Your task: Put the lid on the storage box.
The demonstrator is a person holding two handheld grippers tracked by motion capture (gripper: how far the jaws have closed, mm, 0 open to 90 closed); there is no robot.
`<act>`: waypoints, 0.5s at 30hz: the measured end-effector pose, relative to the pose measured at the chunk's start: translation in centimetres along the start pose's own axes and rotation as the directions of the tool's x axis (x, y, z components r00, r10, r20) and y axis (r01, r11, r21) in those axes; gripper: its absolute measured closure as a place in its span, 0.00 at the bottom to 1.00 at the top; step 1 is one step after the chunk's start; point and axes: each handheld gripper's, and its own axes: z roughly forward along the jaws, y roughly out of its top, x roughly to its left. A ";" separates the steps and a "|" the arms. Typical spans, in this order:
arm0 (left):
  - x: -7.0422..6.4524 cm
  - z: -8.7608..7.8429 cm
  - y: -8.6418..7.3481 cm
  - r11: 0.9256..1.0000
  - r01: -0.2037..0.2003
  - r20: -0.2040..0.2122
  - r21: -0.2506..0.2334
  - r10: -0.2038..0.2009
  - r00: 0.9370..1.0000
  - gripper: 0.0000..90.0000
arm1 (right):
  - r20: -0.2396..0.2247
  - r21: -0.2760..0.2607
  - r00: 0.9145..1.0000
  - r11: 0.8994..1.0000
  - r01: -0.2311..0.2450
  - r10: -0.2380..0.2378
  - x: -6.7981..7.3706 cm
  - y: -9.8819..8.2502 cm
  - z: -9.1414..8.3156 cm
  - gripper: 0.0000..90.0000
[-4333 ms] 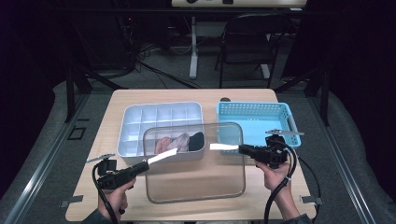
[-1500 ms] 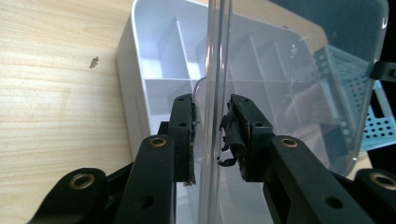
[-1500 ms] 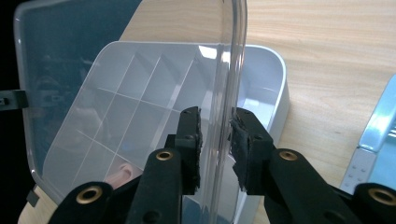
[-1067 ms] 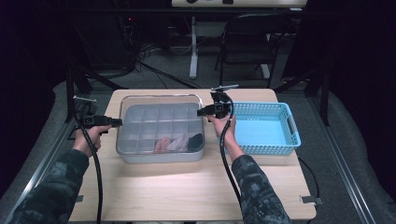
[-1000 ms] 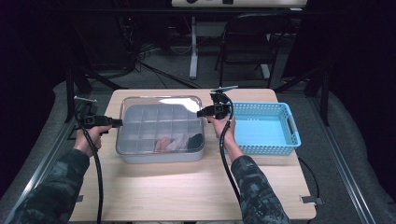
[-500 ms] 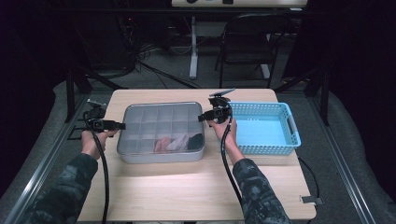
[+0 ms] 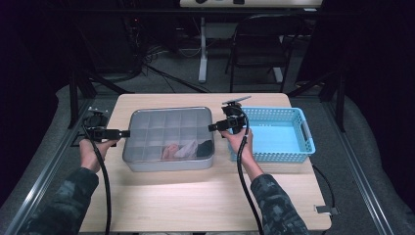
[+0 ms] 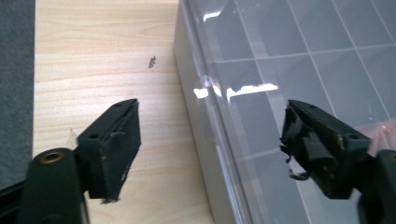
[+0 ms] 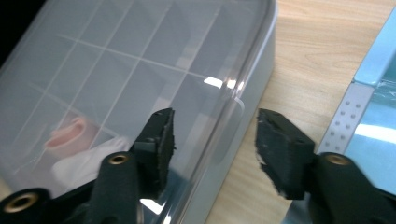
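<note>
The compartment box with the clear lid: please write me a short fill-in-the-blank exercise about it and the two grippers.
1. The clear lid lies ____ the compartment box.
2. The blue basket stands on the ____ side of the box in the high view.
3. The jaws of the left gripper and the right gripper are ____, one jaw over the lid and one beside the box.

Missing words: on; right; open

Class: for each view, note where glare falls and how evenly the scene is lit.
High view: the table is lit, the surroundings dark. Left gripper view: white glare streaks lie on the clear lid near its edge. Right gripper view: small bright glints on the lid's rim, contents hazy beneath it.
</note>
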 end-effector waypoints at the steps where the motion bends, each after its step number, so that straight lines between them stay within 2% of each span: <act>1: -0.3 -0.3 -0.2 1.000 -0.022 -0.012 -0.006 0.022 1.000 0.18 | 0.005 -0.004 1.000 1.000 0.012 -0.012 0.2 -0.2 -0.4 0.43; 5: -1.7 -1.7 -1.2 0.995 -0.090 -0.019 -0.033 0.089 0.996 0.14 | 0.014 -0.005 0.998 0.998 0.057 -0.057 1.0 -1.1 -2.2 0.31; 8: -2.9 -2.9 -2.1 0.989 -0.133 -0.015 -0.062 0.132 0.991 0.11 | 0.028 -0.010 0.995 0.995 0.097 -0.097 1.4 -2.0 -3.6 0.24; 10: -3.6 -3.7 -2.8 0.982 -0.173 -0.016 -0.073 0.172 0.985 0.09 | 0.036 -0.013 0.992 0.992 0.122 -0.122 1.6 -2.8 -4.7 0.21; 15: -5.3 -5.3 -4.8 0.970 -0.217 -0.006 -0.111 0.218 0.976 0.05 | 0.036 -0.041 0.984 0.983 0.178 -0.177 1.6 -5.1 -7.5 0.16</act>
